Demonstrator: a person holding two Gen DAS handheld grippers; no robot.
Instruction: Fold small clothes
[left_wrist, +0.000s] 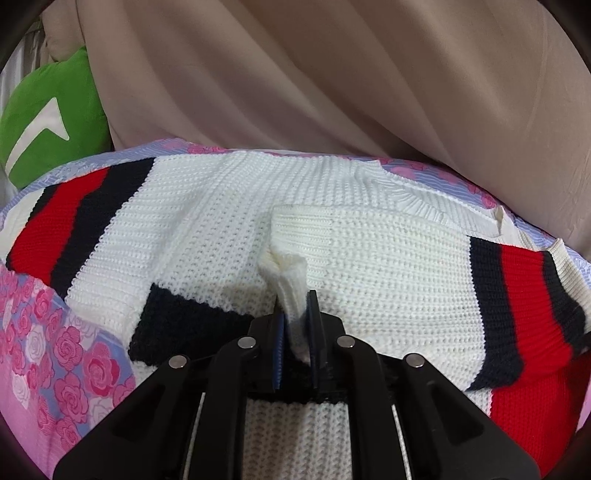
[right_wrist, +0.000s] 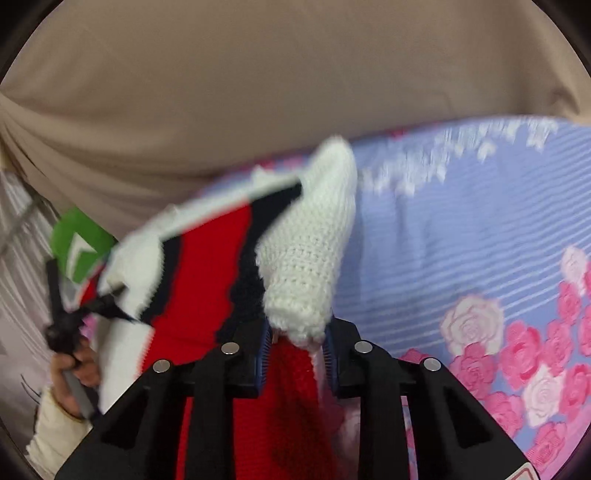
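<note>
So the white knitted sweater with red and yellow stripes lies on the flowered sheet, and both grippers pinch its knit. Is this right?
Not quite. The sweater has red and navy stripes, not yellow ones, as the left wrist view shows. The rest holds: it lies on the flowered sheet, and the left gripper and right gripper both pinch its knit.

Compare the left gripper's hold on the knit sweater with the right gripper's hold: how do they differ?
The left gripper pinches a thin white fold while the sweater lies flat; the right gripper clamps a thick bunch lifted off the floral sheet. The left view is sharp, the right blurred. Both are shut on knit.
</note>
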